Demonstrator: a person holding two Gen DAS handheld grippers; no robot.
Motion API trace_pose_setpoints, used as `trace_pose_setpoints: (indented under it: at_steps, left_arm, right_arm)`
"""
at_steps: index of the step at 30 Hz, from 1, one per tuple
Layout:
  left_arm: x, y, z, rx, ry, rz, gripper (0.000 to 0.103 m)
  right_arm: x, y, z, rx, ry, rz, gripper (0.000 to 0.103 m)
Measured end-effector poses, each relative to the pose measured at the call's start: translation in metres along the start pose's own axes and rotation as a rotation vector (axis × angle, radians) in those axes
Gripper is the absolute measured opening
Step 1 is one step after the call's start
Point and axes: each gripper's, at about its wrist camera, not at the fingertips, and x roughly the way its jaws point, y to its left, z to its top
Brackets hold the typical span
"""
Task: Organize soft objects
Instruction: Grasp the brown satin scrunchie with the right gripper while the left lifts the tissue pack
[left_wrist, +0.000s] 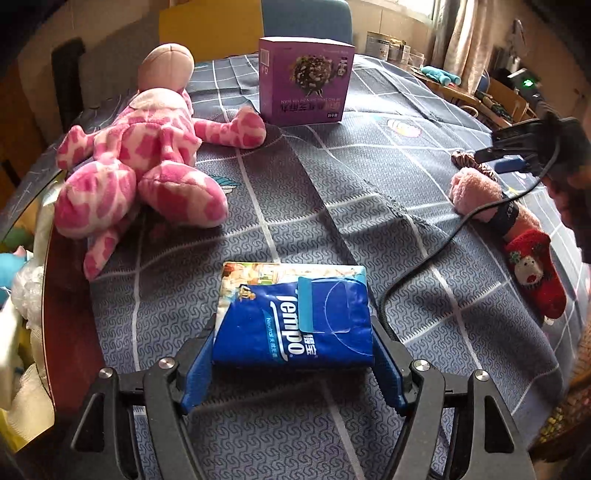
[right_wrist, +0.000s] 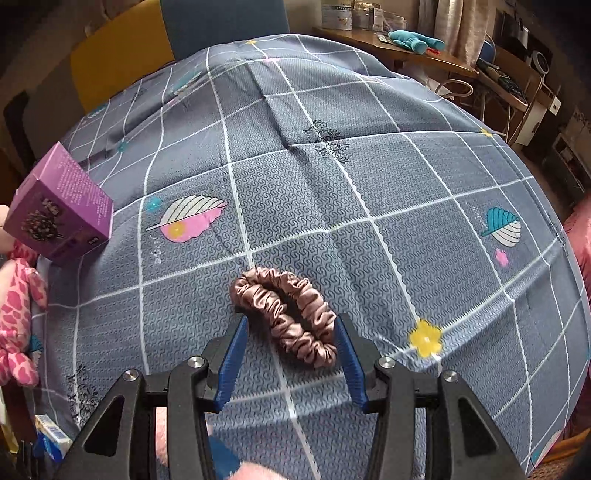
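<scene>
A blue Tempo tissue pack sits between the blue pads of my left gripper, which press on its two sides just over the grey checked tablecloth. A pink spotted plush toy lies at the left. A brown satin scrunchie lies on the cloth between the fingers of my right gripper. That gripper is open: the scrunchie brushes the right pad and stands clear of the left one. From the left wrist, the right gripper hovers at the far right over the scrunchie.
A purple box stands upright at the back, also visible as the purple box at the left. A pink fuzzy sock and a red Christmas sock lie at the right, crossed by a black cable. Bags and soft items sit beyond the table's left edge.
</scene>
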Motion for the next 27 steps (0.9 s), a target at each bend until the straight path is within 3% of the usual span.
trace_pose_setpoints:
  at_steps: [4, 5, 6, 9, 16, 22, 25, 27]
  left_arm:
    - [-0.001, 0.0, -0.002, -0.01, -0.006, -0.002, 0.074]
    - [-0.001, 0.0, -0.002, -0.009, -0.008, -0.003, 0.074]
    - [-0.001, -0.002, -0.003, -0.001, -0.013, 0.001, 0.076]
    - [-0.001, -0.004, -0.006, 0.001, -0.028, 0.006, 0.078]
    - [-0.003, -0.005, -0.013, 0.001, -0.083, 0.014, 0.078]
    - [-0.004, -0.003, -0.013, 0.005, -0.091, 0.006, 0.073]
    - [-0.007, 0.001, -0.012, -0.008, -0.089, -0.002, 0.073]
    - [-0.013, 0.006, -0.012, -0.037, -0.083, -0.018, 0.073]
  right_arm:
    - [0.014, -0.005, -0.004, 0.008, -0.008, 0.0, 0.048]
    - [0.014, -0.006, -0.004, 0.002, -0.015, -0.01, 0.043]
    - [0.012, -0.008, -0.004, 0.003, -0.023, -0.013, 0.028]
    - [0.01, -0.01, -0.004, -0.004, -0.034, -0.023, 0.021]
    - [0.0, 0.002, -0.004, -0.043, -0.081, -0.052, 0.02]
    - [-0.03, 0.04, -0.01, -0.098, -0.112, 0.154, 0.02]
    - [-0.037, 0.08, -0.024, -0.174, -0.061, 0.309, 0.02]
    - [-0.034, 0.11, -0.04, -0.242, -0.007, 0.365, 0.02]
